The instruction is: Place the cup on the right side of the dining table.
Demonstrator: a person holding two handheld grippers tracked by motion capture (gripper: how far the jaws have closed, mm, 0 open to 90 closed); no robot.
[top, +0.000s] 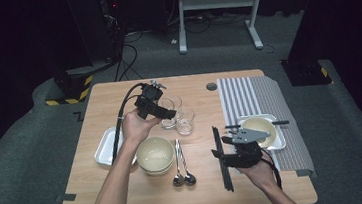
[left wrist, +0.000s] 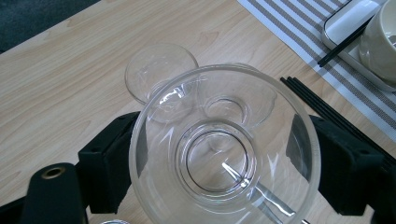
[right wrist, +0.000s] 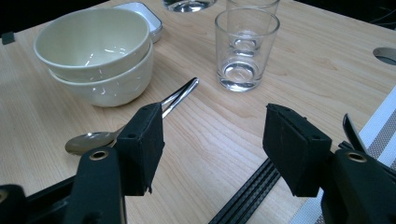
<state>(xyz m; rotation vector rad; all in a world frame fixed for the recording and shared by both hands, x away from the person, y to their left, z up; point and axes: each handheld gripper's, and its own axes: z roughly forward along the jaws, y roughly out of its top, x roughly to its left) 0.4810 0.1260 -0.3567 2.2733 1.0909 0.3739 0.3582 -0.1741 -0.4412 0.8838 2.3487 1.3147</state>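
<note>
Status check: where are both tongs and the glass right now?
Left tongs shut on clear drinking glass. Right tongs open, empty, above black chopsticks. Two more clear glasses beside the held one.

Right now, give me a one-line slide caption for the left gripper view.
Left gripper clamps a clear glass above the wooden table, two more glasses beyond.

Grey carpet floor (top: pixel 19 163), dark walls, white desk frame (top: pixel 219 0) (cables beneath), wooden table (top: pixel 102 190)
</note>
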